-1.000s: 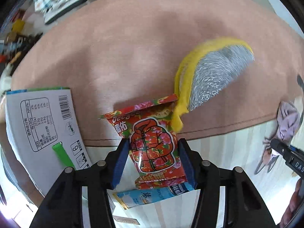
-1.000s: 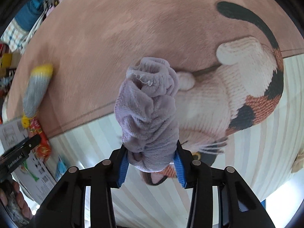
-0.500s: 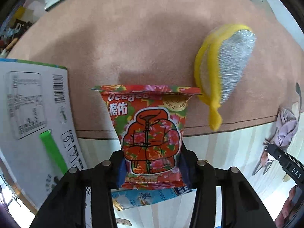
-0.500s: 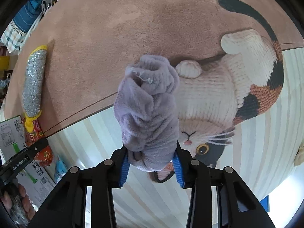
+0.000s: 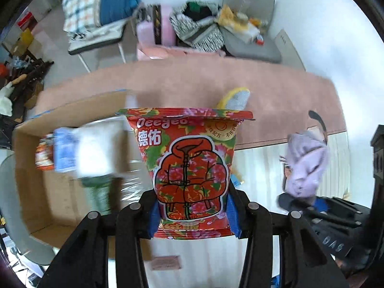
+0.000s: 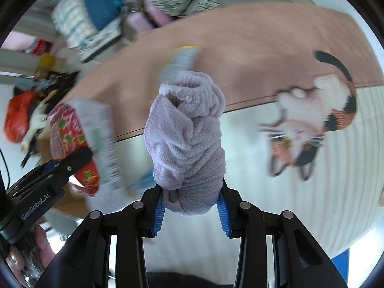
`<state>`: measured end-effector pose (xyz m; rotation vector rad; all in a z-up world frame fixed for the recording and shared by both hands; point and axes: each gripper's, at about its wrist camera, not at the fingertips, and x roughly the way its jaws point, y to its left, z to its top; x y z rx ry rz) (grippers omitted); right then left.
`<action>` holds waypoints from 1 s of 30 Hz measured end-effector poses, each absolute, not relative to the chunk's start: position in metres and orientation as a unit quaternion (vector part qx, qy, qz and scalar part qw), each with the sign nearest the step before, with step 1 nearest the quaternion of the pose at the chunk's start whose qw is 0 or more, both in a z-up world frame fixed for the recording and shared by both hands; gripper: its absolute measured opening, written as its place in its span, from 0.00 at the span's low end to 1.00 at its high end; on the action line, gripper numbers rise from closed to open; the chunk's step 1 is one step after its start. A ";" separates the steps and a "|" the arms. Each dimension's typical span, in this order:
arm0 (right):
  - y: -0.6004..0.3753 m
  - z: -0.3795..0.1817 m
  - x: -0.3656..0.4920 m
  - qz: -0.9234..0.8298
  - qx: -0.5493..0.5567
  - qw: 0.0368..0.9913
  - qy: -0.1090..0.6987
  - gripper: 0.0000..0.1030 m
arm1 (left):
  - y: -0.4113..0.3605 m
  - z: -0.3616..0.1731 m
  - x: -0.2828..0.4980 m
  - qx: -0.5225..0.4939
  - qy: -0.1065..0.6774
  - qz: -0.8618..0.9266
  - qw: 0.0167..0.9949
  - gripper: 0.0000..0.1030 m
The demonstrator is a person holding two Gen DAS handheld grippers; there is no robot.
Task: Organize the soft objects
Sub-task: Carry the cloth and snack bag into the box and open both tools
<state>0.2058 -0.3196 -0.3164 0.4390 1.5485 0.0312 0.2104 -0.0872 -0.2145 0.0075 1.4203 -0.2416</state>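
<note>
My left gripper (image 5: 192, 213) is shut on a red floral snack packet (image 5: 187, 168) and holds it upright in the air, just right of an open cardboard box (image 5: 28, 192). The box holds several packets (image 5: 79, 151). My right gripper (image 6: 190, 206) is shut on a bunched lilac towel (image 6: 187, 132), lifted above the floor; the towel also shows at the right of the left wrist view (image 5: 303, 165). A yellow-and-silver scrubbing pad (image 5: 236, 97) lies on the pink rug behind the packet.
The pink rug (image 6: 252, 36) has a cat picture (image 6: 309, 124) at its right end, on a pale striped floor. Chairs, bags and clutter (image 5: 204, 24) stand beyond the rug. The left gripper's body (image 6: 40, 192) is at the lower left of the right wrist view.
Both grippers have risen and tilted up, so the room beyond the rug shows. The left gripper with the packet has swung towards the box, whose open inside is now in view.
</note>
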 end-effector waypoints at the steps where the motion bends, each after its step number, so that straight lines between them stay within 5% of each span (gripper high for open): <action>1: -0.296 -0.305 0.203 0.032 0.195 0.698 0.688 0.39 | -0.070 -0.203 0.202 -0.001 0.644 -0.107 0.758 0.40; 7: -0.171 -0.264 0.192 0.110 0.179 0.697 0.686 0.39 | 0.024 -0.201 0.218 0.001 0.647 -0.061 0.760 0.40; 15: -0.049 -0.302 0.203 0.098 0.120 0.682 0.715 0.39 | 0.123 -0.271 0.226 -0.045 0.705 -0.015 0.708 0.40; 30: -0.017 -0.385 0.215 0.020 0.064 0.640 0.765 0.41 | 0.105 -0.391 0.240 -0.068 0.800 -0.057 0.593 0.42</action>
